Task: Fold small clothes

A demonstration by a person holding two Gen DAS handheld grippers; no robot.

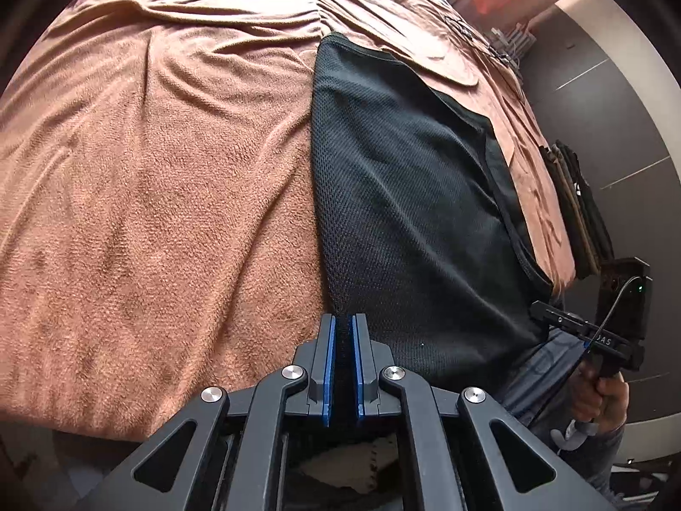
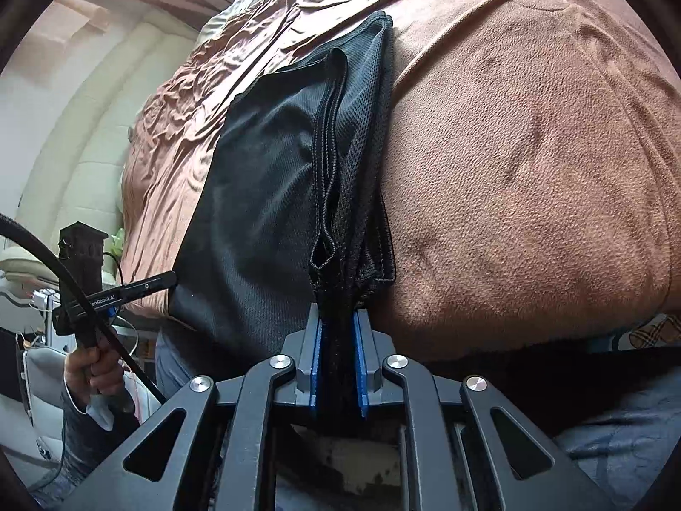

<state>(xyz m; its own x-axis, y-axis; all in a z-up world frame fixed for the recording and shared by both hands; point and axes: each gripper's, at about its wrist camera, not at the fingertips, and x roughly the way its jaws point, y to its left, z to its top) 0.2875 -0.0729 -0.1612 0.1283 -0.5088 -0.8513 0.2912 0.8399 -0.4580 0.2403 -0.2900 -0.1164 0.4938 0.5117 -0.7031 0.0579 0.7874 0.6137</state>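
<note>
A black mesh garment (image 1: pixel 408 196) lies stretched over the brown blanket (image 1: pixel 170 179) on the bed. My left gripper (image 1: pixel 343 323) is shut on a thin edge of it at its near left corner. In the right wrist view the same black mesh garment (image 2: pixel 272 179) bunches into several layered hems at its near right corner. My right gripper (image 2: pixel 339 319) is shut on that thick bundle, which runs down between the blue pads (image 2: pixel 316 357). The right gripper (image 1: pixel 596 340) also shows at the right edge of the left wrist view, and the left gripper (image 2: pixel 127 289) shows at the left of the right wrist view.
The brown blanket (image 2: pixel 532 149) spreads wrinkled across the bed on both sides of the garment. A stack of folded dark clothes (image 1: pixel 574 204) lies at the bed's right edge. A person's hands (image 2: pixel 91 370) hold the gripper handles; grey trousers (image 2: pixel 617 447) show at the near edge.
</note>
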